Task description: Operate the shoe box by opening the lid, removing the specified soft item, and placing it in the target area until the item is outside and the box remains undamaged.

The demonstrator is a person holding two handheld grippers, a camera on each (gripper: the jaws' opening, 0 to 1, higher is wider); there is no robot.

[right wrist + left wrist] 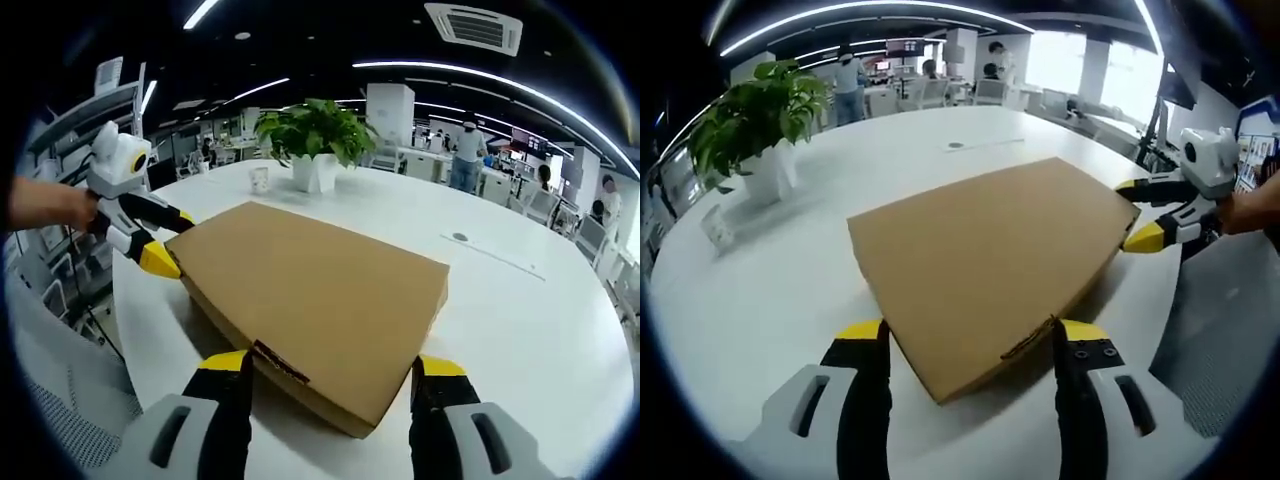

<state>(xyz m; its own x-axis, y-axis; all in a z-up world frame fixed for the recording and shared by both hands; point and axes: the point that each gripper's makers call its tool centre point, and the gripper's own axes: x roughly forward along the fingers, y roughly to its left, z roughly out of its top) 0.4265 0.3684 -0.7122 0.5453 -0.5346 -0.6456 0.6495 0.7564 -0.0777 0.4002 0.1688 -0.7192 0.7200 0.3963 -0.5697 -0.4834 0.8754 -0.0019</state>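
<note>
1. No text, label or brand can be read on the box (985, 265) lid in either view.
2. The small card (716, 228) at centre left of the left gripper view is too blurred to read (print, if any, unclear).

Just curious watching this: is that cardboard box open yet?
Shut. The shoe box lid lies flat and flush; both grippers straddle its ends, jaws open.
</note>
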